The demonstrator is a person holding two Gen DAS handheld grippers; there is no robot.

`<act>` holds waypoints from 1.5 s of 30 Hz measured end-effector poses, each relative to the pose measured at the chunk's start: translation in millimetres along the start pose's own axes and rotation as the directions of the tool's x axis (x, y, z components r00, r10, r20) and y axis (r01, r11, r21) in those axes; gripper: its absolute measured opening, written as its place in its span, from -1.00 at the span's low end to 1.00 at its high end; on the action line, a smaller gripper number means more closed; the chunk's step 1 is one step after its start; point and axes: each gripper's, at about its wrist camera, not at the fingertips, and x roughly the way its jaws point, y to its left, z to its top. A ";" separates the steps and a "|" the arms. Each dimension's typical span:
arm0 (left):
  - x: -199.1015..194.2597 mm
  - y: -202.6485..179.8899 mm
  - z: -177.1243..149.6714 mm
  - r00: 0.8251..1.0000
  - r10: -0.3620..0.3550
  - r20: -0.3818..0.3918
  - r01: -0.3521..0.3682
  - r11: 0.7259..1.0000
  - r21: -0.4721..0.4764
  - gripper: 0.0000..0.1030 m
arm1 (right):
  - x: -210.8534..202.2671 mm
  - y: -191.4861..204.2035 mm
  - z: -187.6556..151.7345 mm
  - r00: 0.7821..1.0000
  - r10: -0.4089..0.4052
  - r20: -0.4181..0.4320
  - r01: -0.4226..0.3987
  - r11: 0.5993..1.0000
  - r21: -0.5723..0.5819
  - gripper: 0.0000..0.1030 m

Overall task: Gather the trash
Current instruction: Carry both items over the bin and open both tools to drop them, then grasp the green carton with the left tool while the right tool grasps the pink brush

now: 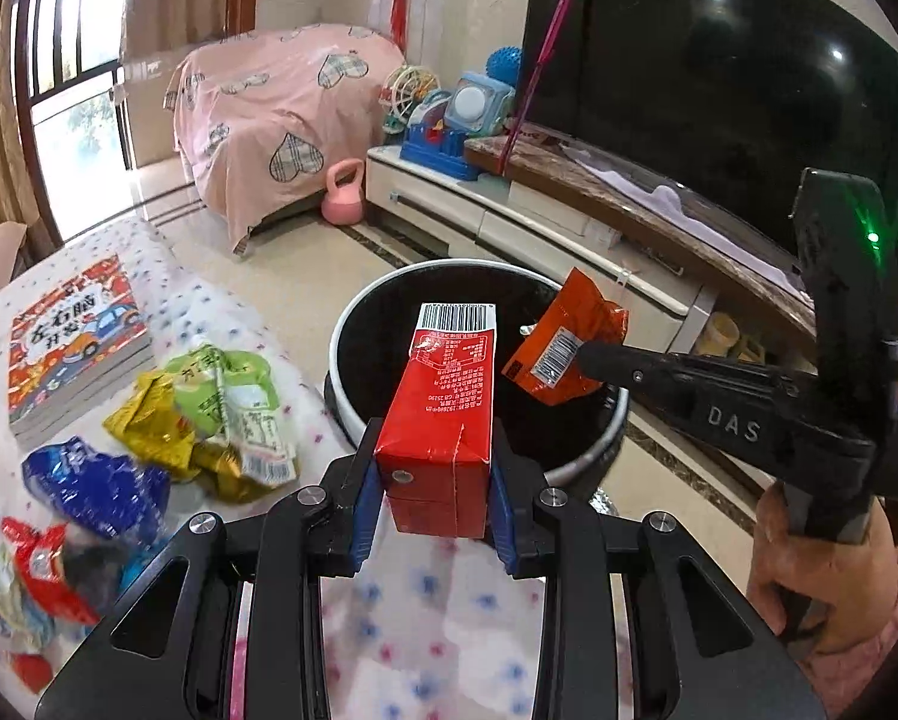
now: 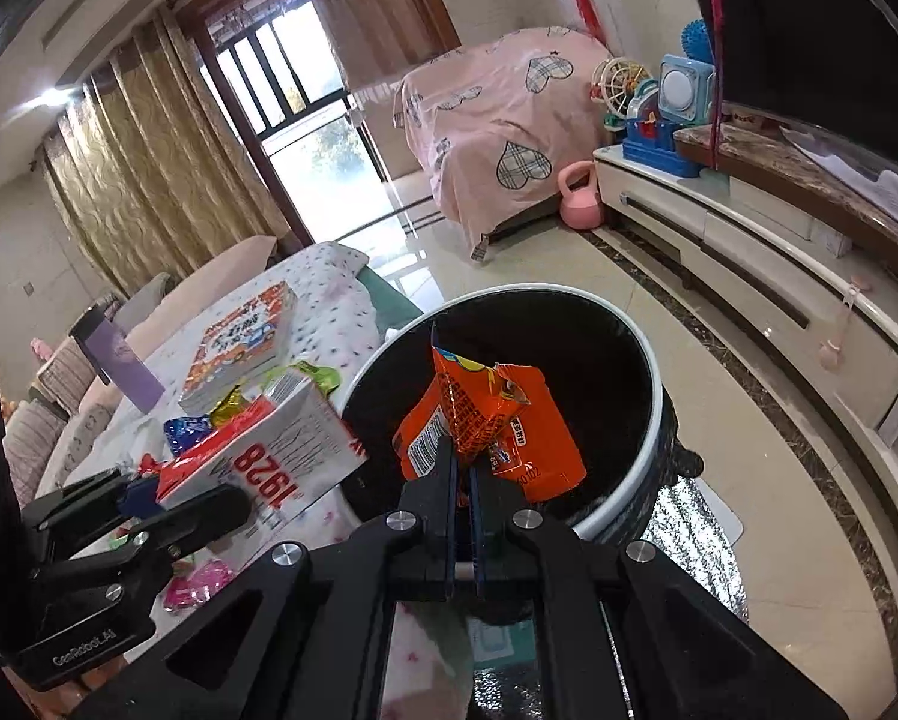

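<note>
Jaws of the left gripper [image 1: 434, 501] squeeze the bottom end of the red carton [image 1: 443, 414]. Its flat sides are stiff, so that low hold looks safe, but a hard squeeze might dent it. It is probably light. Jaws of the right gripper [image 2: 462, 474] are pinched almost shut on a corner of the orange wrapper [image 2: 497, 420]. That wrapper is thin, crinkly and slippery, so a fold is the best place to pinch. Just ahead of both jaws, and below them, sits the round bin [image 1: 353, 324] with its black bag. Left of the left jaws, more wrappers [image 1: 209, 420] lie on the tabletop [image 1: 425, 600].
</note>
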 end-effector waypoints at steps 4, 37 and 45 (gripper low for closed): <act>12.4 0.7 7.3 1.000 -0.003 -0.014 0.003 1.000 -0.010 -0.44 | 11.4 -5.5 6.9 1.000 -0.001 -0.027 0.001 1.000 -0.004 -0.93; -69.5 43.8 -67.2 0.999 0.042 0.008 -0.040 0.991 -0.128 0.31 | -16.3 12.9 -30.6 0.996 0.084 0.026 -0.086 0.993 0.079 0.70; -110.6 70.2 -105.6 0.996 0.080 0.031 -0.073 0.980 -0.184 0.31 | -16.0 54.3 -63.7 0.989 0.144 -0.017 -0.142 0.988 0.060 0.70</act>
